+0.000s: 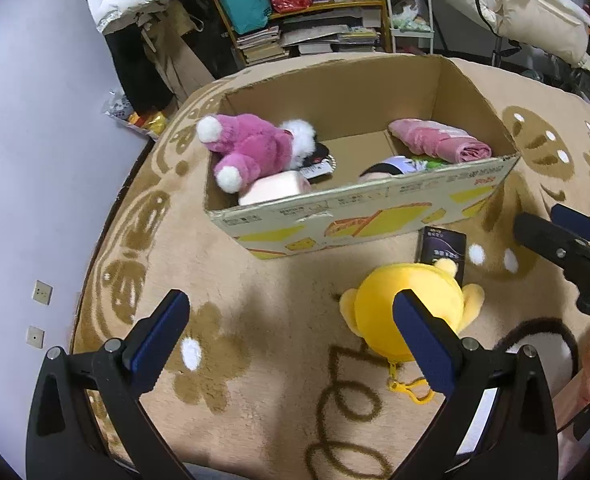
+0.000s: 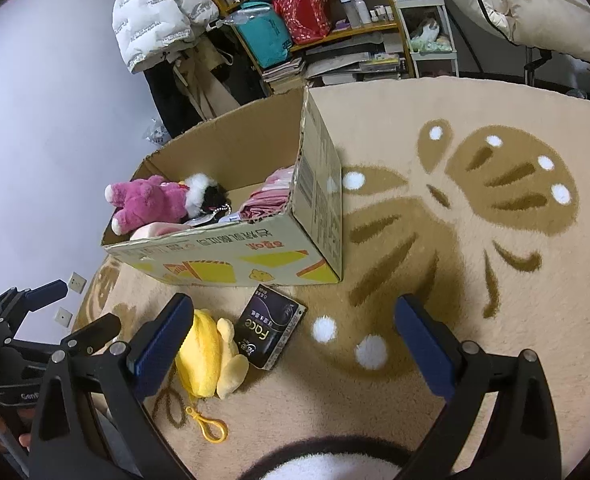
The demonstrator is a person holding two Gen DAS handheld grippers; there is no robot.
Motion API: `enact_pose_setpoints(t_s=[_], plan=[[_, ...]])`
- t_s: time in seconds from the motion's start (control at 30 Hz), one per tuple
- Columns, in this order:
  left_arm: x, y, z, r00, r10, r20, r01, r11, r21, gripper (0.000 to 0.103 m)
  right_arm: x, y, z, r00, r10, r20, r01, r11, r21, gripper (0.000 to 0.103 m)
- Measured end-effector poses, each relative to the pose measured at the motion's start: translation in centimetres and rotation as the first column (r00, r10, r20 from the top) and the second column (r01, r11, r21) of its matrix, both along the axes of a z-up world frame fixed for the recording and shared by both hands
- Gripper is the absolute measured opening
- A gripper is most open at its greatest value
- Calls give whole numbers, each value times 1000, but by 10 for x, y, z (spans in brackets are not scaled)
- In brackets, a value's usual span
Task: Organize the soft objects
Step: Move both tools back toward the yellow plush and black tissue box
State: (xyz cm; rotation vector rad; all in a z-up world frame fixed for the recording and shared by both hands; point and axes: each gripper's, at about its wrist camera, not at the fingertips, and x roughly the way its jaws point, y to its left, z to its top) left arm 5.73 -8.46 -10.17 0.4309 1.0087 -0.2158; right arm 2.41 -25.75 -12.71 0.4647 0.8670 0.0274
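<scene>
An open cardboard box (image 1: 375, 204) (image 2: 231, 256) stands on the beige rug. Inside lie a pink plush bear (image 1: 251, 148) (image 2: 151, 200), a pink folded cloth (image 1: 439, 140) (image 2: 271, 196), a pale pink roll (image 1: 275, 188) and other soft items. A yellow plush toy (image 1: 379, 316) (image 2: 211, 356) with a yellow clip lies on the rug in front of the box, next to a dark tissue pack (image 1: 441, 248) (image 2: 271, 326). My left gripper (image 1: 291, 332) is open, its right finger over the yellow plush. My right gripper (image 2: 291, 336) is open and empty above the rug, right of the plush.
A brown-and-white furry item (image 2: 315, 464) (image 1: 535, 332) lies at the near edge of the rug. Shelves with books and bags (image 1: 295, 12), a white jacket (image 2: 155, 8) and a white cart (image 2: 427, 24) stand behind. The bare floor (image 1: 35, 140) is to the left.
</scene>
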Motion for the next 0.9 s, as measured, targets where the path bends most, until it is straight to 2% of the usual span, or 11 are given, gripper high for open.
enact_pose_setpoints(t_s=[0.13,0.27,0.5,0.57,0.73,0.9], plan=[[-2,-5,-2,1000,-14,-10,14,1000,-4,101,3,-1,-6,1000,-8,-23,7,1000,-11,103],[0,-8,-7,999,-22,-43,21,999,-24,101,5,-5,-14,999,-17,-49,18,1000,16,103],[0,-15,-10,992,-66,-105,55,993,-106,101,10,-3,-23,998,3,-67,-1,999,42,103],[-1,-19,-11,989,-83,-120,67,990,-125,101,13,-2,-26,997,13,-74,-10,999,47,103],[2,-30,-23,979,-124,-164,107,988,-110,101,19,0,-34,995,29,-92,-23,998,65,103],[5,-38,-28,963,-169,-211,135,977,-165,101,24,1,-44,992,45,-115,-35,995,93,103]])
